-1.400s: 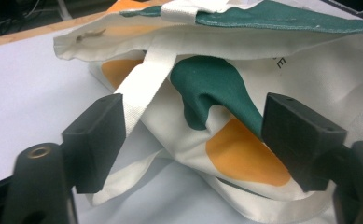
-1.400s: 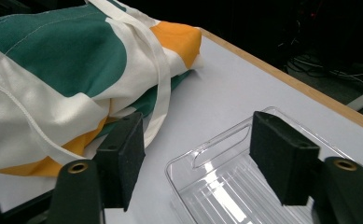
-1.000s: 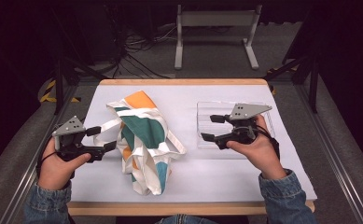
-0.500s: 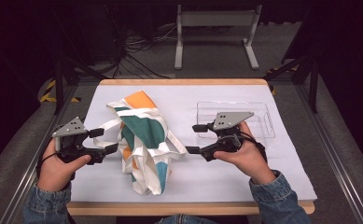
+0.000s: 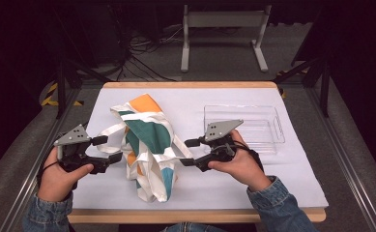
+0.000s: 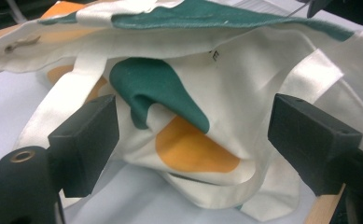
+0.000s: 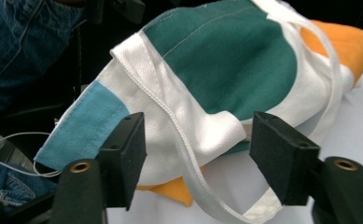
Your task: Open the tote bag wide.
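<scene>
A crumpled cloth tote bag (image 5: 149, 140) in white, green, orange and blue lies on the white table cover. My left gripper (image 5: 109, 151) rests at the bag's left side, open, with a white handle loop by its jaws. In the left gripper view the bag (image 6: 188, 121) bulges between the wide jaws of the left gripper (image 6: 198, 140), and the pads stay off it. My right gripper (image 5: 184, 152) is at the bag's right edge. Its jaws have just been closing; the bag's white strap and hem (image 7: 184, 140) lie between them, untouched by the pads.
A clear plastic tray (image 5: 253, 126) sits on the white cover (image 5: 282, 179) behind the right hand. The wooden table edge (image 5: 200, 215) runs along the front. A metal stand (image 5: 222, 19) is on the floor beyond the table.
The right hand has moved left from in front of the tray to the bag's right edge and sunk slightly. The left hand has stayed put.
</scene>
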Motion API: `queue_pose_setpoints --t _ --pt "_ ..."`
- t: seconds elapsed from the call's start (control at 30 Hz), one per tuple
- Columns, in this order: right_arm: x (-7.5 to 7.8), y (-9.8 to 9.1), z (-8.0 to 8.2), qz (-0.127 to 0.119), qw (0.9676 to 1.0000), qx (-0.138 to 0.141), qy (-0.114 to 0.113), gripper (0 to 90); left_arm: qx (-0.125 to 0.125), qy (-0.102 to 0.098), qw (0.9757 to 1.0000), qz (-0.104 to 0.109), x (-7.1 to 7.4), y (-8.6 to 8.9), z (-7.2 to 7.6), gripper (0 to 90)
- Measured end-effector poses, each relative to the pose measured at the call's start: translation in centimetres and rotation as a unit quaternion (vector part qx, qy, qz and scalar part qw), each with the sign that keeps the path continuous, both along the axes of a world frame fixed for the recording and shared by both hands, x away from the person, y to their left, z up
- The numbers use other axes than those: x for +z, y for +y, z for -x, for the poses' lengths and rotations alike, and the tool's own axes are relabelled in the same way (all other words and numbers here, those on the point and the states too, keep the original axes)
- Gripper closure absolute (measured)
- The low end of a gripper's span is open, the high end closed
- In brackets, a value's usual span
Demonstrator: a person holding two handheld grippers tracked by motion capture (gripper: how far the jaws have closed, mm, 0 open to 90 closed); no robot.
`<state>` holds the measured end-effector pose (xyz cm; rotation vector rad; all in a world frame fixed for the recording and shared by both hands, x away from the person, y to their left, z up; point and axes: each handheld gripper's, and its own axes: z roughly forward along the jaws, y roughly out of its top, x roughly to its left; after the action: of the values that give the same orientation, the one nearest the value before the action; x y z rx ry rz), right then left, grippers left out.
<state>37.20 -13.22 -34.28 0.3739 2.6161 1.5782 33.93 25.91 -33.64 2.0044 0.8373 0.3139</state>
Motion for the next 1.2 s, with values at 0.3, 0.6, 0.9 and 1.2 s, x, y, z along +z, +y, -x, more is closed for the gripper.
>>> queue_pose_setpoints --t 0.3,0.6,0.9,1.2 --pt "-1.3 1.6 -0.2 0.018 0.9993 0.029 0.015 58.7 -0.011 -0.003 0.9999 -0.003 -0.1 -0.5 0.5 15.3" --pt "-0.9 1.2 0.3 0.032 0.9991 0.028 0.009 87.6 -0.055 -0.003 0.9985 -0.003 -0.1 -2.2 0.9 17.3" --pt "-0.8 1.1 0.3 0.028 0.9992 0.028 0.011 87.6 -0.106 -0.014 0.9941 -0.019 -0.9 -4.5 0.9 35.3" --pt "-0.6 0.9 0.4 0.025 0.9994 0.025 0.006 87.6 -0.141 -0.021 0.9890 -0.038 -0.5 -4.8 1.3 87.8"
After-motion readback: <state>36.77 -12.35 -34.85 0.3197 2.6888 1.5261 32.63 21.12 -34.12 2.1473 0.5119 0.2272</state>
